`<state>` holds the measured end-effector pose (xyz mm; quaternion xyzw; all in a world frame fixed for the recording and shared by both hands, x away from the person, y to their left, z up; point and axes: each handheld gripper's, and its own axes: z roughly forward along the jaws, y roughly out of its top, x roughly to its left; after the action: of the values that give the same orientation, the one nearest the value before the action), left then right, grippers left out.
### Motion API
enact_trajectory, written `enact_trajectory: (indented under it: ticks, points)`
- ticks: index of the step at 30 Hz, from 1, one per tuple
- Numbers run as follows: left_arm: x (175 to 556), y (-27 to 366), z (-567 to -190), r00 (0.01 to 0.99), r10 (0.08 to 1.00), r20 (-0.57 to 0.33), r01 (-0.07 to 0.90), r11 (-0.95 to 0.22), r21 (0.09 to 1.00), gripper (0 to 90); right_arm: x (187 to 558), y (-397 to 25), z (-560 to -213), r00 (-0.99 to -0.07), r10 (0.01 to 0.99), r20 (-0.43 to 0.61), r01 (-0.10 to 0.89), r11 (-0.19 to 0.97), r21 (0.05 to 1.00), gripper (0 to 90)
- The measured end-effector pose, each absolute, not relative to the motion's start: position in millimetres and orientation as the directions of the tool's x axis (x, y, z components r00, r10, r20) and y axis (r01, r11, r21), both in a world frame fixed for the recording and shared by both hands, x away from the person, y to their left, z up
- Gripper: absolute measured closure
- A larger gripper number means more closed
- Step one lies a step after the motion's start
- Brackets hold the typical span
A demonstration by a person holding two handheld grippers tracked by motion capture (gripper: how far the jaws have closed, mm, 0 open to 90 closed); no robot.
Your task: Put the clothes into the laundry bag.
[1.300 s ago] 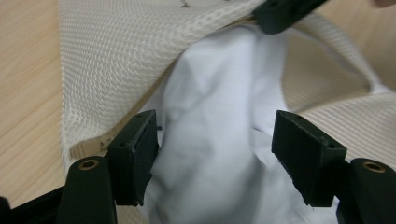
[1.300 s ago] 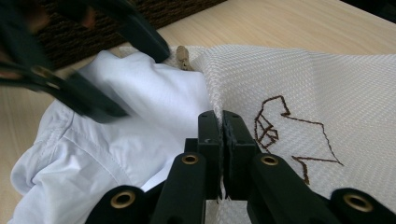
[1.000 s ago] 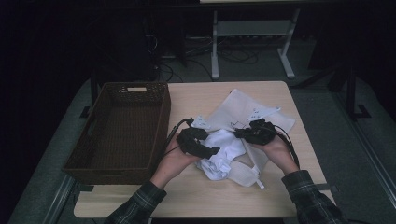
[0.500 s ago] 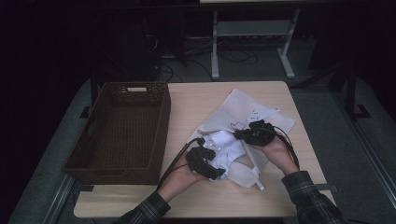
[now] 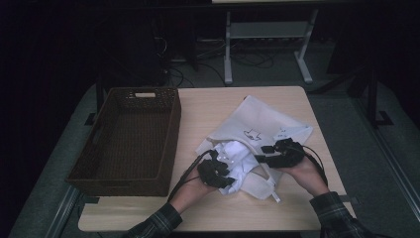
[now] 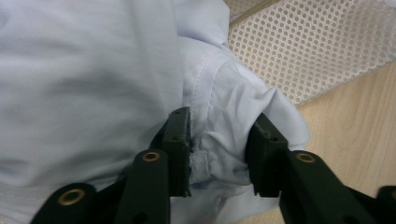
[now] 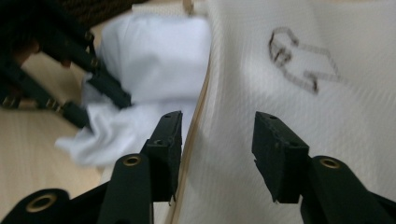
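- Jaws of the left gripper [image 6: 217,149] stand partly apart with a bunched, stitched fold of the white shirt [image 6: 93,84] between them; both pads press the cloth, so the fold is pinched.
- From the high view, the left gripper [image 5: 216,172] lies on the shirt's near-left side, held by the person's left hand [image 5: 190,191], with its black cable looping toward the near edge of the tabletop [image 5: 208,111].
- Right gripper [image 7: 217,154] has its jaws spread wide, with the mesh laundry bag's [image 7: 327,116] tan-trimmed edge running up between them; whether either pad touches the mesh cannot be told.
- In the high view the right gripper [image 5: 277,153] rests at the bag's near-right part, held by the right hand [image 5: 307,173].
- White shirt [image 5: 233,161] sits crumpled at the bag's mouth, near the middle of the tabletop's near half, partly on bare wood and partly against the mesh.
- Mesh laundry bag [image 5: 262,121] spreads from the shirt toward the far right corner of the tabletop, a small dark shirt-shaped outline printed on it.
- Dark woven basket [image 5: 96,144] stands along the left edge of the tabletop, well apart from both grippers.
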<state>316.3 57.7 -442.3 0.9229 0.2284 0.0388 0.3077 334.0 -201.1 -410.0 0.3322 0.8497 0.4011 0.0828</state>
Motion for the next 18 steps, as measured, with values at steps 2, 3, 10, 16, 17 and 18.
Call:
enact_trajectory:
  ticks: [2, 3, 10, 16, 17, 18]
  points:
    - [317, 58, -443, 0.893, 0.444, -0.074, 0.4, -0.707, 0.583, 69.3, 325, -204, -413, -0.764, 0.633, 0.124, 0.501, 0.461, 0.733, 50.7]
    - [318, 58, -443, 0.893, 0.443, -0.078, 0.402, -0.708, 0.581, 71.2, 321, -205, -415, -0.761, 0.636, 0.126, 0.507, 0.463, 0.727, 50.2]
    - [319, 59, -443, 0.894, 0.438, -0.091, 0.405, -0.707, 0.58, 78.6, 297, -212, -430, -0.729, 0.675, 0.112, 0.529, 0.453, 0.718, 52.7]
    - [319, 60, -441, 0.892, 0.437, -0.111, 0.413, -0.694, 0.59, 81.9, 297, -208, -437, -0.726, 0.68, 0.103, 0.535, 0.465, 0.706, 67.2]
    - [319, 61, -440, 0.891, 0.438, -0.118, 0.416, -0.687, 0.596, 82.5, 297, -207, -438, -0.729, 0.678, 0.096, 0.533, 0.473, 0.702, 72.0]
    - [319, 62, -438, 0.89, 0.437, -0.128, 0.419, -0.677, 0.605, 83.2, 297, -206, -438, -0.729, 0.678, 0.093, 0.532, 0.476, 0.7, 76.5]
